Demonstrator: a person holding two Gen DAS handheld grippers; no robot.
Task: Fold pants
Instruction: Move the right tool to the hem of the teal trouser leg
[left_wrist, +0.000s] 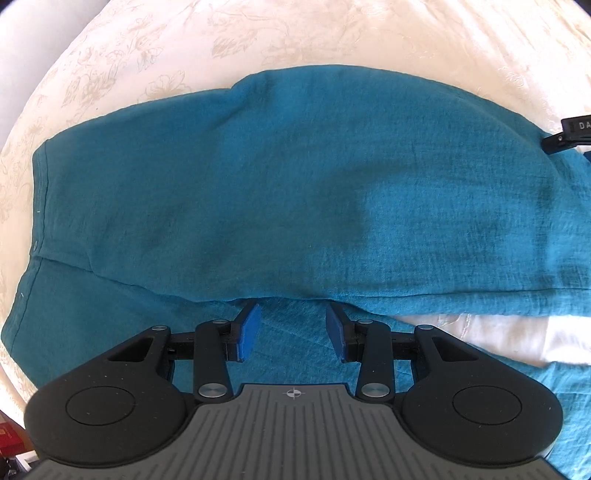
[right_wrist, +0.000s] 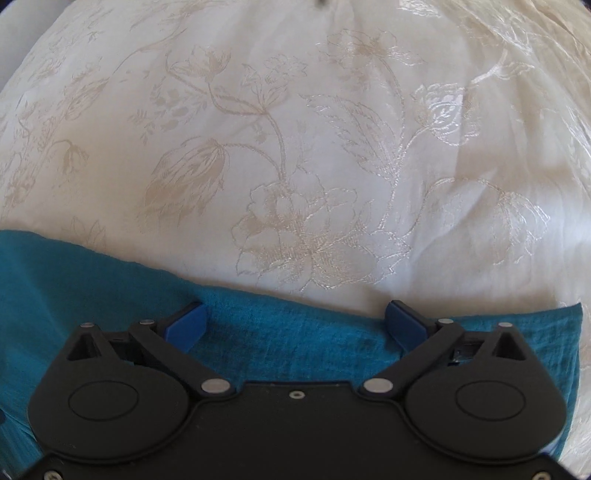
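Teal pants (left_wrist: 295, 184) lie flat across a cream floral bedspread (left_wrist: 147, 48), one leg laid over the other, with the waistband at the left. My left gripper (left_wrist: 293, 317) is open, its blue pads just above the near edge of the upper layer, holding nothing. In the right wrist view the pants (right_wrist: 295, 332) fill the lower part, with a hem corner at the right. My right gripper (right_wrist: 295, 314) is wide open over the cloth near its far edge, holding nothing. A black part of the right gripper (left_wrist: 569, 134) shows at the right edge of the left wrist view.
The cream bedspread (right_wrist: 295, 147) with embroidered flowers spreads beyond the pants on all sides. A strip of bedspread (left_wrist: 480, 332) shows between the two pant legs at the lower right. Some clutter sits off the bed at the lower left corner (left_wrist: 11, 443).
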